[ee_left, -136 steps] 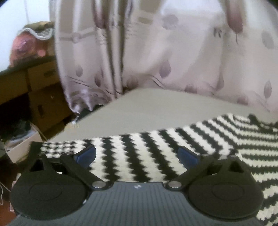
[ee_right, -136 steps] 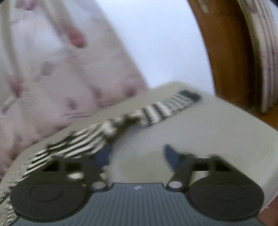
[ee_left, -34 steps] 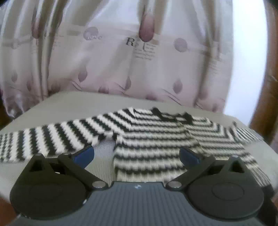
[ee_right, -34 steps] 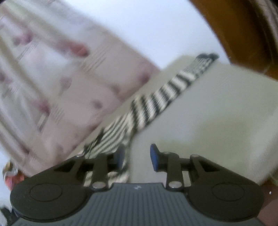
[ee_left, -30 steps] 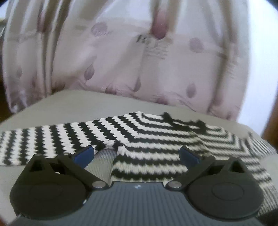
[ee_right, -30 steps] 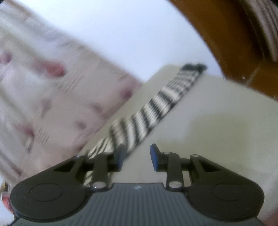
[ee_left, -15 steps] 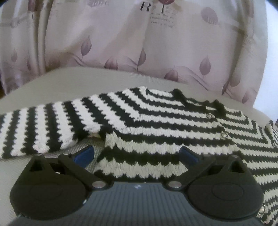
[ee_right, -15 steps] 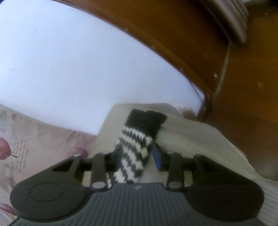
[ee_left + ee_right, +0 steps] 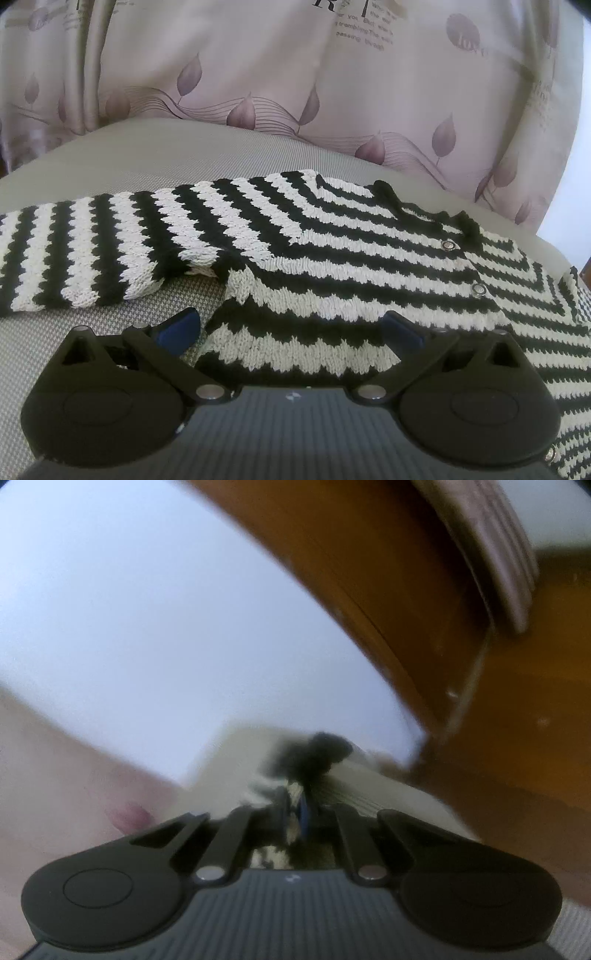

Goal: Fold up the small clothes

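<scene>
A black-and-white striped sweater [image 9: 332, 258] lies flat on a grey table [image 9: 166, 155]. The left hand-held gripper [image 9: 291, 328], wide apart, straddles its hem; the right hand-held gripper [image 9: 295, 808] pinches its sleeve cuff [image 9: 314, 753].

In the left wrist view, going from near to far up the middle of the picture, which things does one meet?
Left gripper, open → striped cardigan lying flat → bare grey cushion → leaf-print curtain.

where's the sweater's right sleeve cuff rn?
In the right wrist view, the black sleeve cuff sticks out just past the right gripper, whose jaws are shut on the sleeve, near the cushion's far edge.
</scene>
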`<state>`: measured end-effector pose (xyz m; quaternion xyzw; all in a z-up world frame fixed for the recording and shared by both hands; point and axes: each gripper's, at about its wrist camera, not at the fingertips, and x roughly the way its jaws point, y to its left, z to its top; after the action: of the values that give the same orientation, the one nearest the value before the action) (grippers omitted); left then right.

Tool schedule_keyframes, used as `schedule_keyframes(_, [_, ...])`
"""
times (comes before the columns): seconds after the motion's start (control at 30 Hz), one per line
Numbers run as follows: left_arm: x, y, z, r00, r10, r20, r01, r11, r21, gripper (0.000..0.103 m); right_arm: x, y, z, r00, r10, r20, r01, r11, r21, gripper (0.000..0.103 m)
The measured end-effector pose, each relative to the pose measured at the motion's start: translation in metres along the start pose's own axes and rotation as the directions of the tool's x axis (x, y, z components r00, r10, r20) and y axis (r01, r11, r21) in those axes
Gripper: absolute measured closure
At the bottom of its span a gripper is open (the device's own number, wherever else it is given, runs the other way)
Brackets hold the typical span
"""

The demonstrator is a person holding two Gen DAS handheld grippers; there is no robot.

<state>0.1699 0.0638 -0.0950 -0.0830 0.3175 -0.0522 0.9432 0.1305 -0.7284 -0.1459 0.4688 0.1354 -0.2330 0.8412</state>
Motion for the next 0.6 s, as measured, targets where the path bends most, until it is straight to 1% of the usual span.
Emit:
schedule_keyframes(0.03, [0.0, 0.0, 0.0, 1.0, -0.002, 0.002, 0.002, 1.0, -0.005, 0.0, -0.009, 0.003, 0.001, 0.999, 0.04, 0.033, -0.041, 0.999, 0.03, 0.097])
schedule_keyframes(0.07, [-0.001, 0.0, 0.001, 1.0, -0.004, 0.004, 0.004, 1.0, -0.01, 0.0, -0.017, 0.011, 0.003, 0.997, 0.06, 0.054, -0.062, 0.998, 0.032, 0.097])
schedule_keyframes(0.17, [-0.002, 0.002, 0.001, 1.0, -0.015, 0.014, 0.015, 0.999, -0.035, 0.0, -0.039, 0.045, 0.004, 0.986, 0.14, 0.086, -0.142, 0.99, 0.022, 0.097])
schedule_keyframes(0.23, [-0.003, 0.004, 0.001, 0.999, -0.027, 0.023, 0.028, 0.998, -0.056, 0.0, -0.052, 0.075, 0.003, 0.976, 0.199, 0.092, -0.199, 0.98, -0.007, 0.097])
schedule_keyframes(0.3, [-0.003, 0.006, 0.001, 0.999, -0.037, 0.029, 0.039, 0.997, -0.071, 0.0, -0.062, 0.109, -0.001, 0.959, 0.269, 0.088, -0.268, 0.963, -0.022, 0.097])
schedule_keyframes(0.33, [-0.004, 0.006, 0.001, 0.999, -0.039, 0.031, 0.041, 0.996, -0.075, 0.0, -0.066, 0.124, -0.005, 0.952, 0.293, 0.086, -0.291, 0.956, -0.035, 0.097])
schedule_keyframes(0.47, [-0.005, 0.007, 0.001, 0.999, -0.04, 0.032, 0.043, 0.996, -0.077, 0.0, -0.08, 0.184, -0.031, 0.916, 0.398, 0.044, -0.394, 0.916, -0.07, 0.097])
schedule_keyframes(0.6, [-0.008, 0.015, 0.0, 0.997, -0.064, 0.05, 0.069, 0.991, -0.114, 0.0, -0.084, 0.244, -0.076, 0.865, 0.5, -0.047, -0.503, 0.859, -0.093, 0.097])
